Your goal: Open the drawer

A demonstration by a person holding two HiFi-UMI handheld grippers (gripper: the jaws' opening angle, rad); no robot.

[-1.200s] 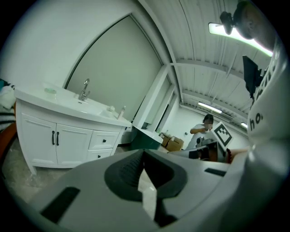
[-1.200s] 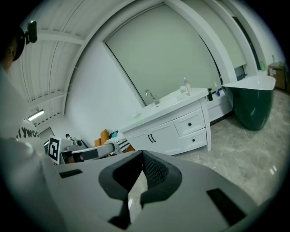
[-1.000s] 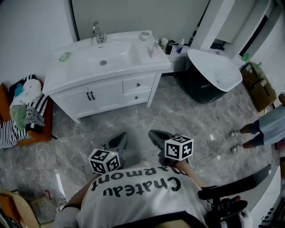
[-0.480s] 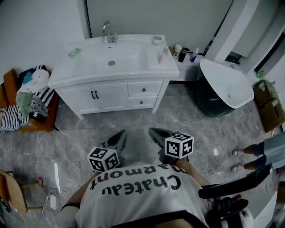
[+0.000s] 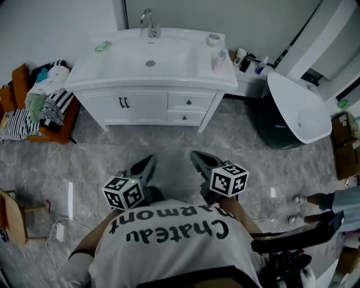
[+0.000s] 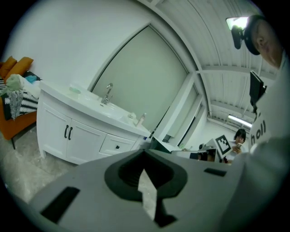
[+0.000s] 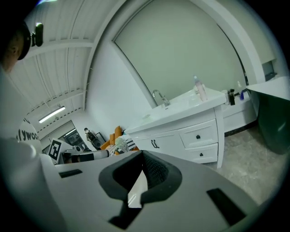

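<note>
Change over the last sec, head view: the sink cabinet (image 5: pixel 140 107) goes from far left, seen at an angle, to nearly dead ahead & square-on. So the person has swung round to face it. The bystander's legs (image 5: pixel 315 201) end up at the far right edge. Both grippers keep approx the same spot in front of the chest.

For the task this looks like line-up only, w/ no reach begun. The cabinet is well apart from both grippers, w/ bare floor (image 5: pixel 169 140) between.

Drawers: two, stacked at the cabinet's right end, just right of the double doors (image 5: pixel 124 104). The upper drawer (image 5: pixel 189 102) & lower drawer (image 5: pixel 185 117) each have one small dark knob, and both are fully shut. Which one is meant can't be told.

The left gripper (image 5: pixel 147 164) has its jaws pressed together w/ nothing between them. The right gripper (image 5: pixel 197 157) is the same, closed on nothing.

What each view adds:
- **Head view:** only this one gives the layout. It shows the tap (image 5: pixel 147 16) at the far side, the clothes pile (image 5: pixel 42 98) at left & the tub (image 5: pixel 298 109) at right.
- **Left gripper view:** it sees the cabinet low & from its left end. The door handles are clear but the drawers are foreshortened. It also shows the bystander's upper body at far right, while the head view shows only the legs.
- **Right gripper view:** it gives the best look at both drawer fronts & knobs, plus a bottle (image 7: pixel 198 88) on the counter above them.
</note>
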